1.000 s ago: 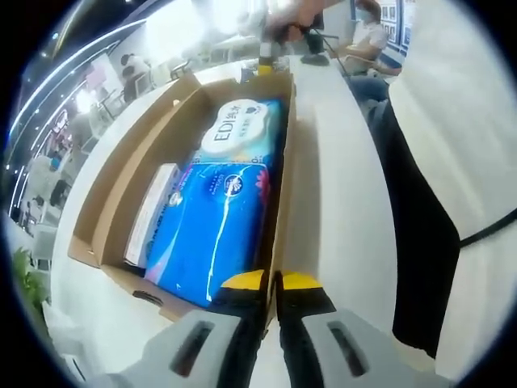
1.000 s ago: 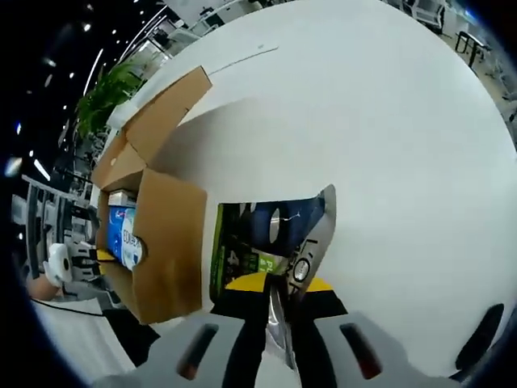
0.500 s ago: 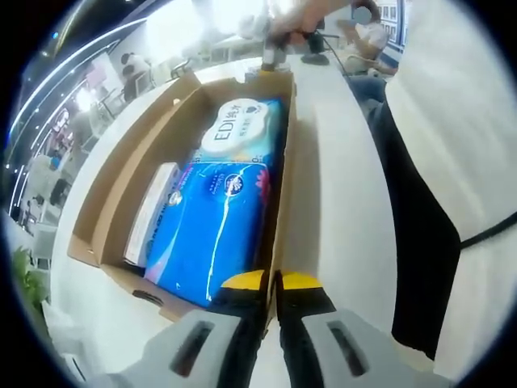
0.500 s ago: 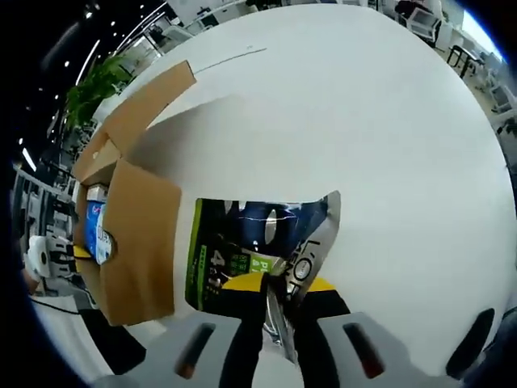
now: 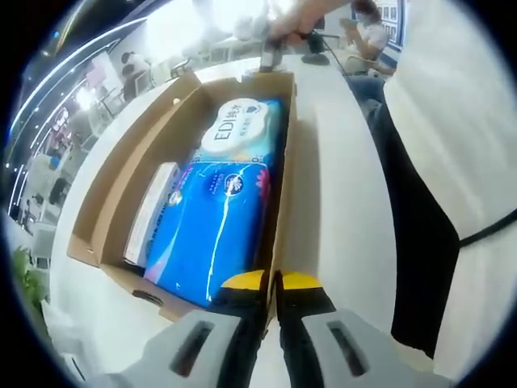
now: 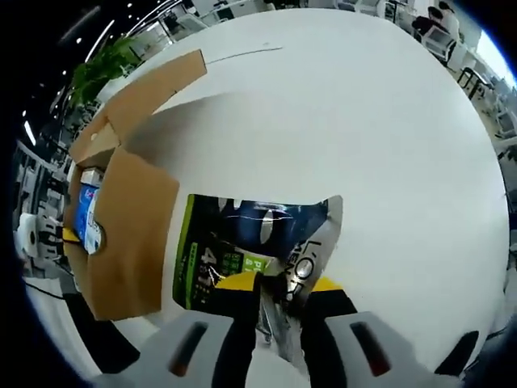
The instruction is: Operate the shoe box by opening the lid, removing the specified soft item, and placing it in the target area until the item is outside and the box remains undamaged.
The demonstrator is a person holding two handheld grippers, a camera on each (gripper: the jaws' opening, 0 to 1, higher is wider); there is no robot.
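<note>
My right tool (image 6: 279, 289) was clamped on the dark pouch (image 6: 242, 242), out of the box (image 6: 129, 234) above the white tabletop (image 6: 363, 145). Left tool (image 5: 272, 283) pinched the box wall (image 5: 279, 202). Best to lower the pouch flat, then release.

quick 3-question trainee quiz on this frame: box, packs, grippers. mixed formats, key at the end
1. True or false: the cardboard box is open.
2. What does the right gripper hold? A) blue pack B) dark green-edged pouch C) nothing
3. Fill in: the left gripper is shut on the box's ____.

Key:
1. True; the blue pack lies inside in plain sight.
2. B; the pouch is over the white table, outside the box.
3. Wall.
</note>
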